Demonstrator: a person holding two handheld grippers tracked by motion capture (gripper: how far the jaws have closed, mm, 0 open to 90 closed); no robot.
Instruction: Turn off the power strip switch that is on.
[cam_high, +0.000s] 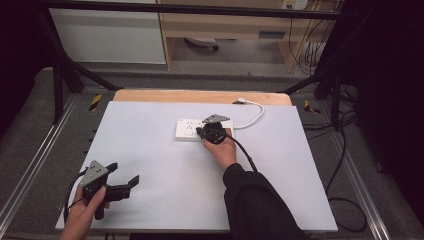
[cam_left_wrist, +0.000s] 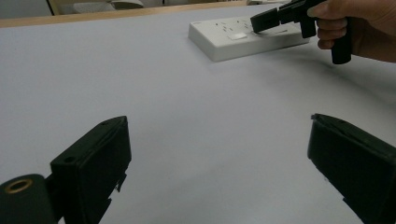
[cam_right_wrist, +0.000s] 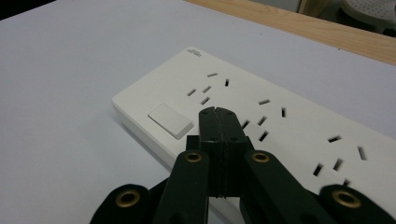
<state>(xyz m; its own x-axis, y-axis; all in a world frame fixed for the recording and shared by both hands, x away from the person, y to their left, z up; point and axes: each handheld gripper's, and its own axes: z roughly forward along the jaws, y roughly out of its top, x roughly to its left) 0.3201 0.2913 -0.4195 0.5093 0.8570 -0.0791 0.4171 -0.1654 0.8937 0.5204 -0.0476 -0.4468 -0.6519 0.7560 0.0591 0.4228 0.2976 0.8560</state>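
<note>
My right tongs (cam_right_wrist: 219, 114) are pressed together, tips over the strip (cam_right_wrist: 289, 126) beside its switch (cam_right_wrist: 170, 120), mid-desk (cam_high: 165, 170). Off-centre, they could slide off the switch or shove the loose strip. My left tongs (cam_high: 122, 175) sit spread, well apart.

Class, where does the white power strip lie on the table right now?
In the high view the power strip lies at the table's far middle, its cable running right, with the shut right gripper over its top.
</note>
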